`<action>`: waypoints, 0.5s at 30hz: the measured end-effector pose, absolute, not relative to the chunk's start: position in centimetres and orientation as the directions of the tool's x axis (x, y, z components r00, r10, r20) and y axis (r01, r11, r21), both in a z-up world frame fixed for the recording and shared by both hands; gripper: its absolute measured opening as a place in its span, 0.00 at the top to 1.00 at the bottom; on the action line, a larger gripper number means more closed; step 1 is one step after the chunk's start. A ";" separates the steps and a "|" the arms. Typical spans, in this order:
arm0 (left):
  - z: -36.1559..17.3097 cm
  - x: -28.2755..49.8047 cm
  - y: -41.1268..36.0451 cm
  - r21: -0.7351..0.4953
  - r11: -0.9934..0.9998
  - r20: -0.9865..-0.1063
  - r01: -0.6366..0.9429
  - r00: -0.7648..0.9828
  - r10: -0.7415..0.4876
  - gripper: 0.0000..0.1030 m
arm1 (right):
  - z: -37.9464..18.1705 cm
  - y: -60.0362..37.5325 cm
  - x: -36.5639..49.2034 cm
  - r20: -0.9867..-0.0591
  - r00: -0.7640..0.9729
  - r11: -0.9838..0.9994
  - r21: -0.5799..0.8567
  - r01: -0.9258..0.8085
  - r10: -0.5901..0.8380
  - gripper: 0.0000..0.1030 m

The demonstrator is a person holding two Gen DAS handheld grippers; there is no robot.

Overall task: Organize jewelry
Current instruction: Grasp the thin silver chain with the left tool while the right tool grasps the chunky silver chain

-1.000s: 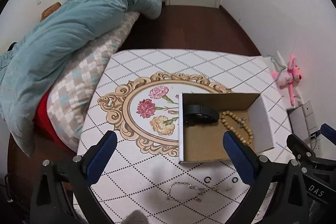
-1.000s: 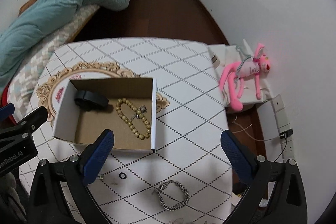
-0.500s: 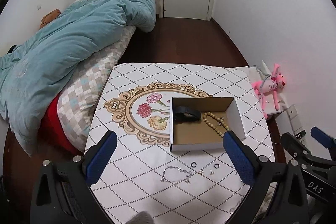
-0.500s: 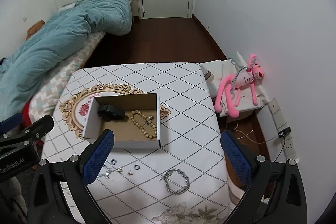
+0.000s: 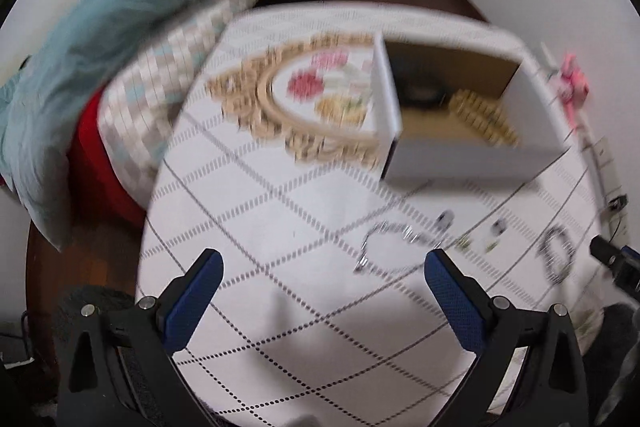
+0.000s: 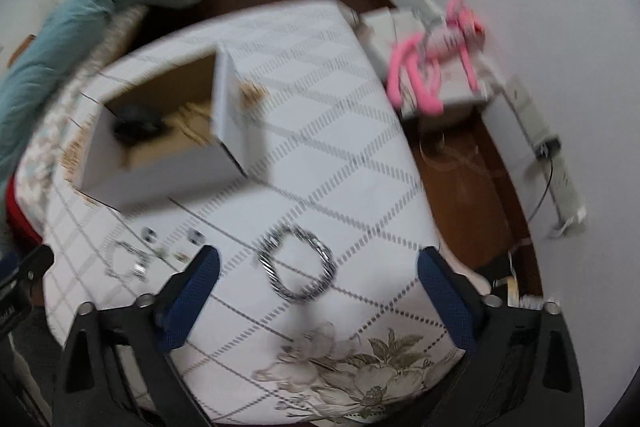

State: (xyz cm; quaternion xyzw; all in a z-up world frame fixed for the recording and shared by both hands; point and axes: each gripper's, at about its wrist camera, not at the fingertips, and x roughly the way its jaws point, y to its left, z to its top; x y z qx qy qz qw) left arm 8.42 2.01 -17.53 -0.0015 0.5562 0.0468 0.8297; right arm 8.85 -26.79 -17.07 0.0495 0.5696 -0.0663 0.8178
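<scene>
A white cardboard box [image 5: 472,155] [image 6: 160,175] stands on the patterned table and holds a black band [image 5: 424,93] [image 6: 136,117] and a wooden bead bracelet [image 5: 484,117]. In front of it lie a thin silver chain [image 5: 390,241] [image 6: 126,259], small rings [image 5: 444,219] [image 6: 150,235] and a thick silver chain bracelet [image 6: 298,267] [image 5: 556,259]. My left gripper [image 5: 320,287] is open and empty, low over the table just short of the thin chain. My right gripper [image 6: 314,283] is open and empty, with the thick bracelet between its fingers' line. Both views are blurred.
A bed with a teal duvet [image 5: 120,27] and a checked pillow [image 5: 168,83] stands left of the table. A pink plush toy [image 6: 436,47] lies on a white stand at the right, with a power strip [image 6: 556,163] and cables on the dark floor. The table edge [image 6: 420,187] is near.
Both grippers have dropped down and forward toward the table from a high view. The loose jewelry now shows large and close. Both stay open and empty.
</scene>
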 end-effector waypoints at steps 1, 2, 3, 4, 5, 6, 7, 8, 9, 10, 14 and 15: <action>-18.2 8.4 2.1 0.054 0.995 -0.928 -0.081 0.365 0.080 0.01 | -18.4 -27.3 8.9 -0.948 0.315 0.984 0.004 0.178 -0.054 0.19; -19.2 8.6 2.3 0.051 0.995 -0.934 -0.080 0.349 0.076 0.01 | -19.2 -27.7 9.0 -0.952 0.300 0.983 0.004 0.186 -0.053 0.21; -20.0 8.7 2.4 0.042 0.996 -0.942 -0.081 0.330 0.066 0.01 | -20.0 -27.9 9.1 -0.956 0.289 0.981 0.000 0.192 -0.056 0.22; -20.4 8.9 2.6 0.032 0.996 -0.946 -0.082 0.319 0.057 0.03 | -20.7 -28.2 9.2 -0.958 0.279 0.981 -0.006 0.196 -0.062 0.23; -21.0 9.1 2.8 0.019 0.996 -0.950 -0.083 0.309 0.044 0.08 | -21.2 -28.4 9.2 -0.960 0.272 0.980 -0.008 0.199 -0.063 0.24; -21.5 9.4 2.9 0.005 0.996 -0.954 -0.086 0.297 0.030 0.10 | -21.7 -28.5 9.2 -0.963 0.264 0.980 -0.007 0.200 -0.061 0.27; -21.9 9.6 2.9 -0.010 0.996 -0.957 -0.085 0.291 0.015 0.11 | -22.2 -28.5 9.3 -0.965 0.258 0.980 -0.004 0.201 -0.057 0.29; -22.2 9.7 2.8 -0.025 0.996 -0.958 -0.083 0.287 0.000 0.13 | -22.5 -28.6 9.3 -0.966 0.252 0.980 -0.002 0.199 -0.053 0.34; -22.5 9.9 2.6 -0.033 0.997 -0.959 -0.075 0.283 -0.010 0.15 | -22.9 -28.6 9.3 -0.968 0.245 0.980 0.002 0.197 -0.047 0.40; -22.8 10.0 2.3 -0.032 0.997 -0.960 -0.064 0.279 -0.013 0.26 | -23.0 -28.5 9.2 -0.965 0.258 0.981 -0.007 0.191 -0.057 0.40; -22.6 10.2 0.9 -0.013 1.000 -0.952 -0.001 0.306 -0.012 0.57 | -23.2 -28.0 9.1 -0.957 0.280 0.986 -0.026 0.162 -0.071 0.49; -22.5 10.2 0.5 -0.012 1.000 -0.951 0.017 0.309 -0.017 0.66 | -23.2 -27.9 8.9 -0.955 0.288 0.988 -0.026 0.153 -0.070 0.52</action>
